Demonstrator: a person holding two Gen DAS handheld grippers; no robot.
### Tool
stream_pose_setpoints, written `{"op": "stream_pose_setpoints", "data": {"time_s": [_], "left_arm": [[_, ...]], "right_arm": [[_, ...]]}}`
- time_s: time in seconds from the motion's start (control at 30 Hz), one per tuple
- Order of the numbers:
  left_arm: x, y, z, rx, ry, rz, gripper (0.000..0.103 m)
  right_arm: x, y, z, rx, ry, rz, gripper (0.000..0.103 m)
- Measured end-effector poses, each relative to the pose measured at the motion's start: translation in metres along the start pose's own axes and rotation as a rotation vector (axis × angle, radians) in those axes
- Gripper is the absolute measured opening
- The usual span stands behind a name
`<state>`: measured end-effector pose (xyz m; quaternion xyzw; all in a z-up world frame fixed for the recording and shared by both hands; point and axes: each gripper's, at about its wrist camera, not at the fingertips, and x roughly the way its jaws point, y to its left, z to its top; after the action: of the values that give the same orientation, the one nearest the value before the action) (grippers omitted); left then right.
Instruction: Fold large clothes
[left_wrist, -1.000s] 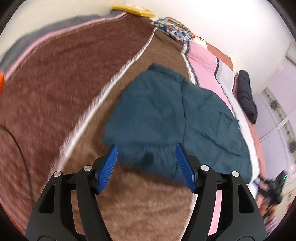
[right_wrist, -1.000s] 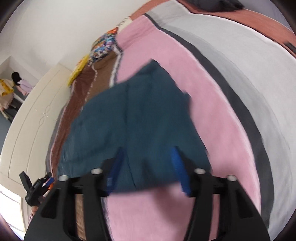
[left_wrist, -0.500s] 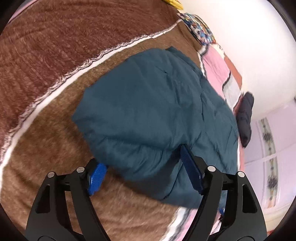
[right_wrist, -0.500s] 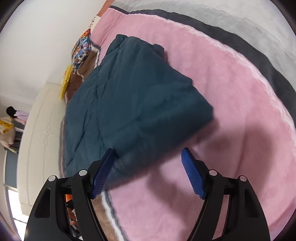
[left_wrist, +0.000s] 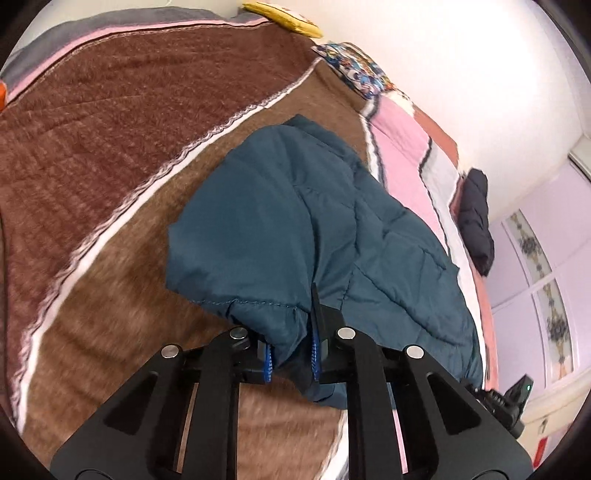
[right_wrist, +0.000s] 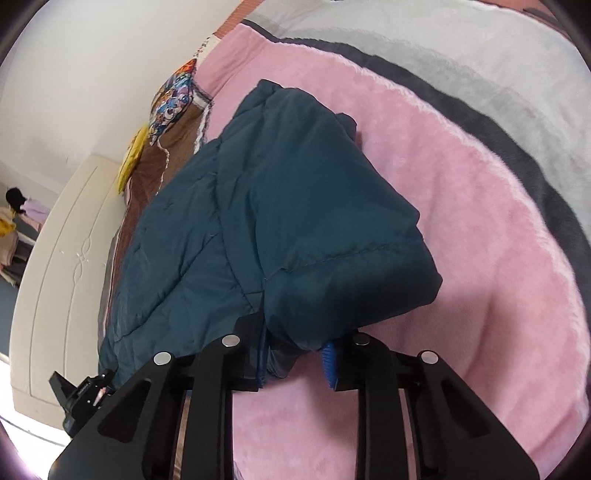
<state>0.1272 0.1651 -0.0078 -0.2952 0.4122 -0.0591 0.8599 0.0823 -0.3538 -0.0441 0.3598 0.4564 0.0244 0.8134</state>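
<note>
Your left gripper (left_wrist: 291, 356) has just been closing, and its blue fingers (left_wrist: 314, 354) are now clenched on the near hem of the teal padded jacket (left_wrist: 295, 221), with a bunched fold of the fabric pinched between them. Your right gripper (right_wrist: 297, 356) has also just been closing; its fingers (right_wrist: 328, 360) grip the jacket's (right_wrist: 277, 206) near edge on the other side, where a thick roll of cloth fills the gap between them. The jacket lies on the bed, spread away from you, its far end reaching toward the patterned pillow (left_wrist: 356, 68). In the left wrist view its left part rests on the brown blanket (left_wrist: 110, 147), and a white stripe (left_wrist: 155, 181) in that blanket runs diagonally just left of the jacket. In the right wrist view its right part lies on the pink blanket (right_wrist: 480, 229), which has a dark grey band (right_wrist: 517, 147) and a pale grey area beyond. A yellow cushion (left_wrist: 284, 16) sits at the far edge of the bed against the white wall. A dark bundle of clothing (left_wrist: 476, 218) lies at the bed's far right, well apart from the jacket. Your right gripper also shows at the lower right of the left wrist view (left_wrist: 513, 398).
</note>
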Motion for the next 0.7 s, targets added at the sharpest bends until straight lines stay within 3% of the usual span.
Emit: {"op": "stream_pose_setpoints", "data": {"time_s": [0.4,0.7], "left_arm": [[-0.055,0.032,-0.072,0.047,0.078,0.021,0.015],[-0.068,0.044,-0.103,0.062,0.090,0.041,0.016]], "right_arm": [[-0.056,-0.027,-0.067,-0.055,0.062,-0.032,0.024],[-0.064,-0.031,-0.085,-0.100,0.057,-0.072,0.024]]}}
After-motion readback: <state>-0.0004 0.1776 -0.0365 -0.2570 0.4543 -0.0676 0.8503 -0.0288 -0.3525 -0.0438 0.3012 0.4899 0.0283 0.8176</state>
